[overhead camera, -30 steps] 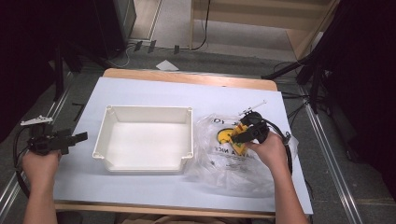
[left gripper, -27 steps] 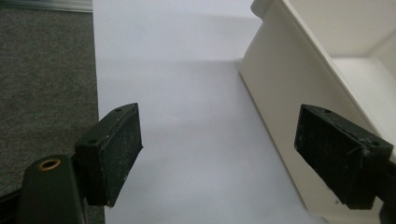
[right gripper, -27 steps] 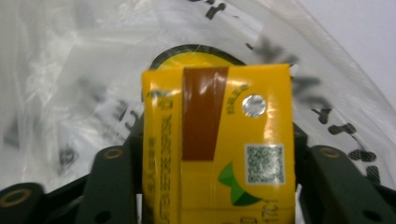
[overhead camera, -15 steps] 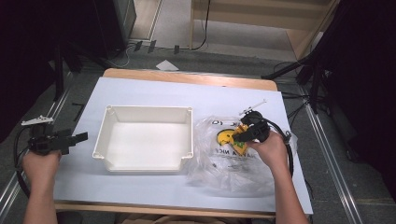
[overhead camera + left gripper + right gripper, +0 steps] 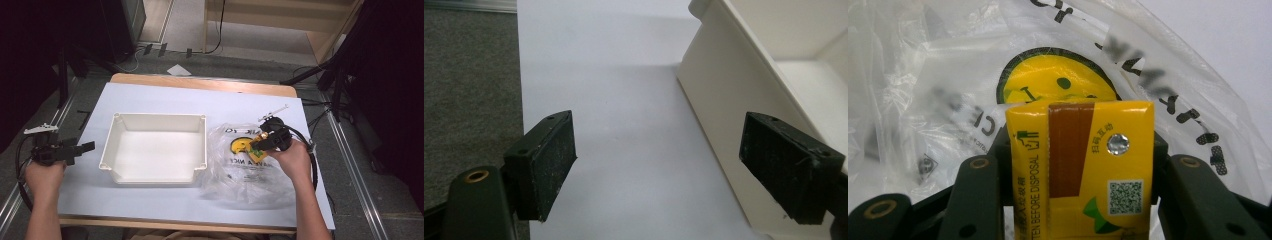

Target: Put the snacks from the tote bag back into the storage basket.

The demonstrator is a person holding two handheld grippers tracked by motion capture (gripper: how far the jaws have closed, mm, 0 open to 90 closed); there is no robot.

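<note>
I am clamping the right gripper (image 5: 260,143) on a yellow drink carton (image 5: 1080,165); its jaws have just been closing, and in the right gripper view they are pressing on the carton's two narrow sides, with the foil straw hole facing the camera. I am gripping it across the narrow sides because, as I judge it, that gives the pads flat faces to bear on. The carton is sitting over the clear plastic bag (image 5: 235,172), which is lying crumpled toward the table's right edge, just beside the white tray (image 5: 152,120) in the middle of the table (image 5: 165,97). I am probably lifting the carton out of the bag to carry it into the tray, which is lying empty. I am keeping the left gripper (image 5: 87,146) wide apart and holding nothing, hovering near the table's left edge beside the tray's outer wall, out of the way.
</note>
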